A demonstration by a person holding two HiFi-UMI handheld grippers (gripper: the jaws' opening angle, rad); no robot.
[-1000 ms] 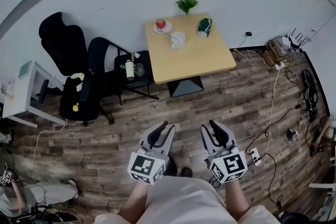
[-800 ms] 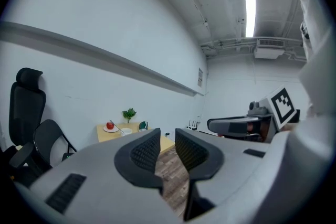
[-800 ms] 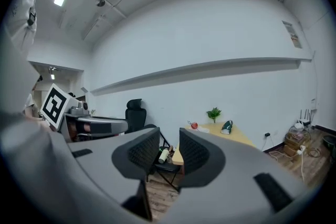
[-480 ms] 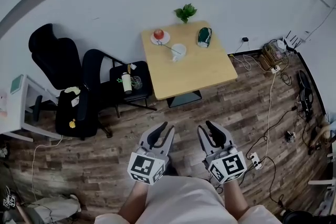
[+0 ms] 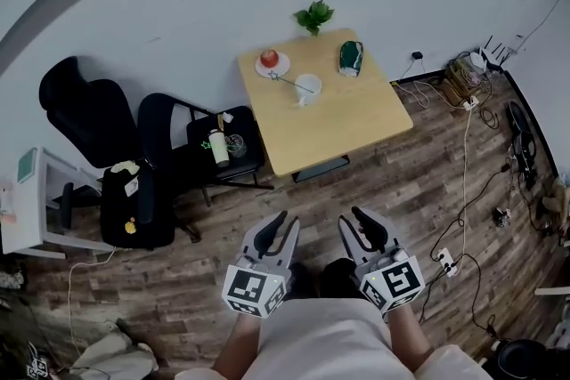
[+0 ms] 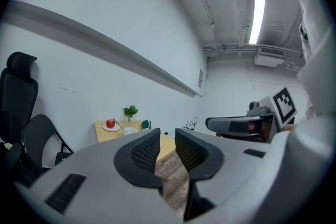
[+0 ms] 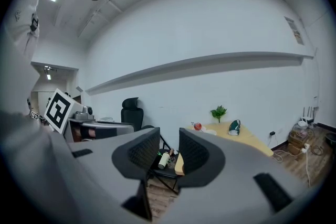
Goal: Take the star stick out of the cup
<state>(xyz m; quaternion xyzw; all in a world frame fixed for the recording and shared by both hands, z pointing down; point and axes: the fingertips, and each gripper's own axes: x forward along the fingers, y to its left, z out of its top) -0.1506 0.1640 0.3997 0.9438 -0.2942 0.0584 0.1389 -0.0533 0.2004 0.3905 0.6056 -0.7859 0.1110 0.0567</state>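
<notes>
The person stands on the wood floor (image 5: 178, 271), well apart from the bench (image 5: 347, 116) at twelve o'clock, a claw in each hand held low in front of the body. The left claw (image 5: 281, 231) is spread by a narrow gap with nothing between its pads. The right claw (image 5: 358, 229) is the same, slightly parted and empty. Both point toward the bench.

The white cup (image 5: 308, 85) stands on the far half of the bench. The star stick (image 5: 287, 80) sits in it, leaning out toward ten o'clock with its star end near a plate (image 5: 272, 65) that carries a red apple (image 5: 269, 57). At the cup's two o'clock lies a dark green item (image 5: 350, 56), and a small plant (image 5: 313, 14) is at the far edge by the wall. At the bench's nine o'clock a black folding chair (image 5: 178, 116) holds a bottle (image 5: 217, 147).
</notes>
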